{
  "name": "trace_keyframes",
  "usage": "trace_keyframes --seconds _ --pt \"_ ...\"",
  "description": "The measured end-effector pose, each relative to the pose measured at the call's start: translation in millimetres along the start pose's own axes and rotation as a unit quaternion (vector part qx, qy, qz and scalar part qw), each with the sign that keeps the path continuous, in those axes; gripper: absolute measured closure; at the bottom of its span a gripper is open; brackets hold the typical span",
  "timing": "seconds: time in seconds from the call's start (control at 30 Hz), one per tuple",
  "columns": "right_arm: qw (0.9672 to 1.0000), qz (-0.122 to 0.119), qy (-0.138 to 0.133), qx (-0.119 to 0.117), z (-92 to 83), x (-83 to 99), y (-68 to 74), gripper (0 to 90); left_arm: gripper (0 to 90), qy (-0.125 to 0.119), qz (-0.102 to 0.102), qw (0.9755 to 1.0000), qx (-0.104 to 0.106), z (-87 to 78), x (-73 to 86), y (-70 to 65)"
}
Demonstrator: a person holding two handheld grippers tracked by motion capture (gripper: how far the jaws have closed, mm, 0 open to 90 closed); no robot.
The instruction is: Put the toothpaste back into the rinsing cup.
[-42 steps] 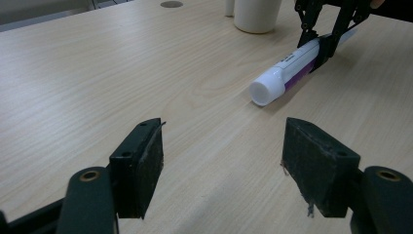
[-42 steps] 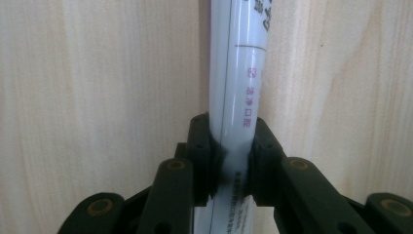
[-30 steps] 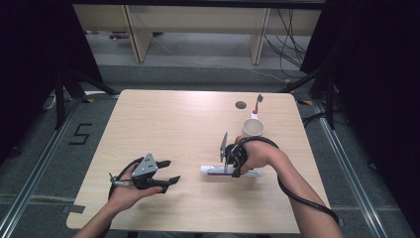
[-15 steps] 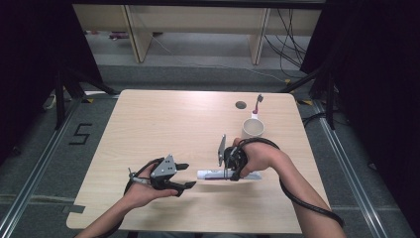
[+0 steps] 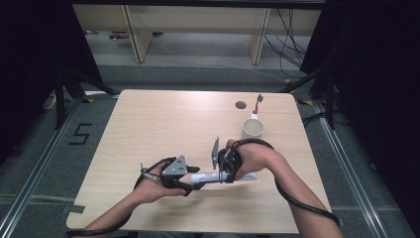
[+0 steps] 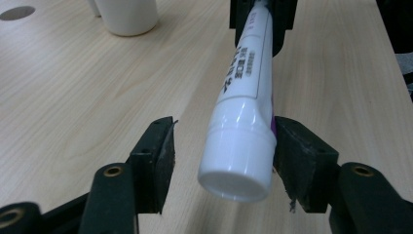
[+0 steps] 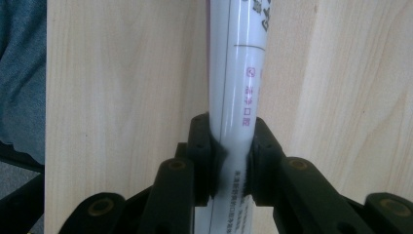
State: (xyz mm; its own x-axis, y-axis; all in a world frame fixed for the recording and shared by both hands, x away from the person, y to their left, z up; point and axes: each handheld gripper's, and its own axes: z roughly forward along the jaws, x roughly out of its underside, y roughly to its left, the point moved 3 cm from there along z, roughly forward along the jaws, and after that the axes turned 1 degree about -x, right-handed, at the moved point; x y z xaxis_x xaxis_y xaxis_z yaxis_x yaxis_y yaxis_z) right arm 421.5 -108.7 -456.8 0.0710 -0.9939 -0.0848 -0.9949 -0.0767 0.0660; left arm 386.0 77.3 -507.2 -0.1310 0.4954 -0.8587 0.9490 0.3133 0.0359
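A white toothpaste tube (image 5: 237, 176) lies level just above the table, and my right gripper (image 5: 224, 174) is shut on its body (image 7: 241, 63). In the right gripper view both pads (image 7: 202, 151) pinch the tube. My left gripper (image 5: 194, 178) has come to the tube's capped end. In the left gripper view the white cap (image 6: 238, 165) sits between the jaws of my left gripper (image 6: 224, 141). The jaws have just been closing. The right pad (image 6: 292, 151) is against the cap, while the left pad stands a gap away.
A white cup (image 5: 252, 129) stands at the back right of the wooden table (image 5: 148, 129), with a toothbrush (image 5: 257, 105) upright just behind it and a round cable hole (image 5: 240, 105) beside that. The cup (image 6: 127, 14) is beyond the tube in the left gripper view.
My left hand has moved right, bringing its jaws around the tube's cap, and they have narrowed. The right hand with the tube has shifted slightly left and toward the person.
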Motion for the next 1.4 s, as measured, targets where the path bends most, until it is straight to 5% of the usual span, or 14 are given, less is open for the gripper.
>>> trace_keyframes --seconds 0.17,0.23,0.83,0.9,1.03,1.3,1.4 --pt "0.9999 0.012 -0.002 -0.007 0.2 -3.8 2.4 75.8 46.7 -0.005 0.012 0.9999 0.009 2.7 -4.2 -1.1" --pt "1.0 -0.006 -0.002 -0.006 0.5 -5.4 0.5 75.8 47.5 -0.009 0.014 0.9997 0.016 5.3 -5.7 -2.7" --pt "1.0 -0.002 0.002 -0.002 -4.7 -15.2 3.7 75.8 61.3 -0.019 0.029 0.999 0.026 13.9 -11.2 -7.5" --pt "0.9998 -0.022 0.002 -0.001 -4.6 -15.5 1.4 75.8 63.2 -0.016 0.033 0.9989 0.029 13.4 -11.2 -8.1" --pt "0.9999 -0.014 0.005 -0.005 -5.0 -16.3 3.8 75.1 66.6 -0.021 0.03 0.9987 0.037 12.5 -11.5 -9.3" --pt "0.9988 -0.048 0.008 -0.011 -6.7 -18.8 1.0 73.1 70.6 -0.018 0.024 0.9987 0.041 8.6 -13.8 -10.9" --pt "0.9995 -0.029 0.01 -0.012 -7.5 -19.2 3.4 72.4 71.2 -0.019 0.02 0.9989 0.038 8.4 -13.8 -11.9"
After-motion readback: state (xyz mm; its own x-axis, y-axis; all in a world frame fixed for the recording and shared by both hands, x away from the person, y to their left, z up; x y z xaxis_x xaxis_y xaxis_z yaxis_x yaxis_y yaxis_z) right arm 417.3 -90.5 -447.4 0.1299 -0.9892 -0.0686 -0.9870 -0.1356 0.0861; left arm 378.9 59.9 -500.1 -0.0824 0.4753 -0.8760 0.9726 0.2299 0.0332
